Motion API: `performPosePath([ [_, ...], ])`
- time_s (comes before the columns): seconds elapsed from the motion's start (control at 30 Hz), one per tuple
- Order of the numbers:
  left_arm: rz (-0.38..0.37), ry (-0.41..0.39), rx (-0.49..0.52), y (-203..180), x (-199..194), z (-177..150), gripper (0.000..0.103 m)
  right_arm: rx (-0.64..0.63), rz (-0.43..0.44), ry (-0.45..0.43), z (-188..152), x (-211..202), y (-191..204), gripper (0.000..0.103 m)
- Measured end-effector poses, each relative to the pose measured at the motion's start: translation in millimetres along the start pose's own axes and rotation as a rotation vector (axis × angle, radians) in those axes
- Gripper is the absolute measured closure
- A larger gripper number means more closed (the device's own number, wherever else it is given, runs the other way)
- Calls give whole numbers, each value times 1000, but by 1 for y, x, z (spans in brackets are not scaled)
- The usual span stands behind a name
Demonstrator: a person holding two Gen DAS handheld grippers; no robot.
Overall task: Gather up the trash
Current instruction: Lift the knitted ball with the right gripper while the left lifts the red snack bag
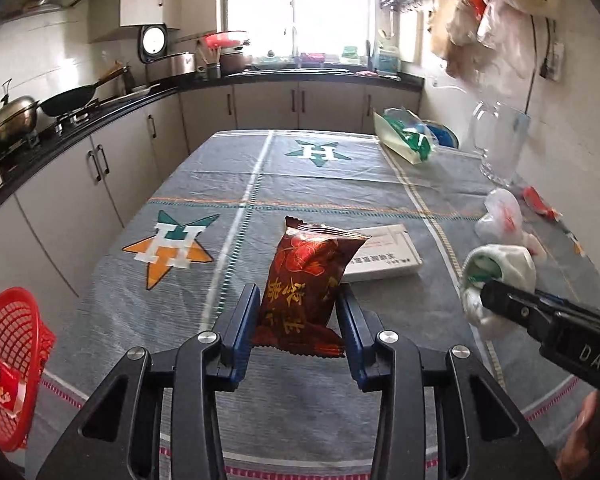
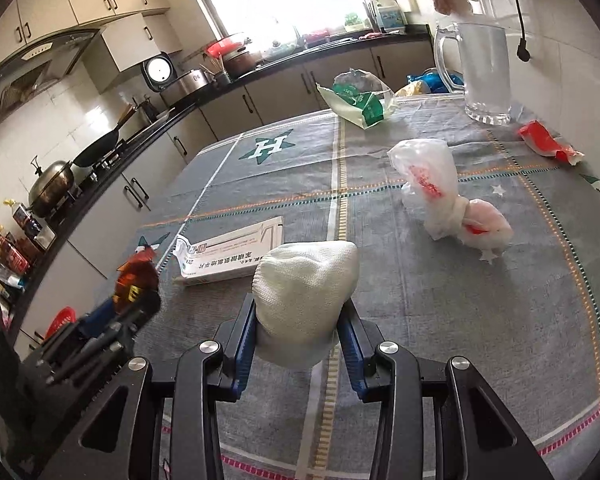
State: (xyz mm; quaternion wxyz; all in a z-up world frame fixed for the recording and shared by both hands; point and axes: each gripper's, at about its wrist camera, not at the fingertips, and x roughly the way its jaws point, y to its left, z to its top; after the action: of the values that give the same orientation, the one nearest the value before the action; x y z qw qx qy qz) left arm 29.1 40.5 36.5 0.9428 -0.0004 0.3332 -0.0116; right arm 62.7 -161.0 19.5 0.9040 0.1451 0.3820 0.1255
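Observation:
My left gripper (image 1: 298, 312) is shut on a dark red snack packet (image 1: 306, 280) and holds it upright above the grey tablecloth (image 1: 320, 184). My right gripper (image 2: 300, 320) is shut on a crumpled white wrapper (image 2: 304, 288); it also shows in the left wrist view (image 1: 496, 276) at the right. A white flat box (image 2: 236, 254), a knotted white plastic bag (image 2: 440, 192), a red wrapper (image 2: 548, 142) and a green-and-white bag (image 2: 356, 104) lie on the table. A red mesh basket (image 1: 12, 364) stands at the table's left, with a wrapper in it.
A glass pitcher (image 2: 480, 76) stands at the far right of the table. A black counter (image 1: 100, 116) with a wok and pots runs along the left wall. Bags hang on the right wall (image 1: 492, 20).

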Motion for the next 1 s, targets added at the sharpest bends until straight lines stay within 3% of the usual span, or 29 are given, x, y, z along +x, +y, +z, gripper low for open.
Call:
performPosePath([
  [1.0, 0, 18, 13, -1, 2, -2, 65, -37, 14, 54, -8, 12, 9, 61],
])
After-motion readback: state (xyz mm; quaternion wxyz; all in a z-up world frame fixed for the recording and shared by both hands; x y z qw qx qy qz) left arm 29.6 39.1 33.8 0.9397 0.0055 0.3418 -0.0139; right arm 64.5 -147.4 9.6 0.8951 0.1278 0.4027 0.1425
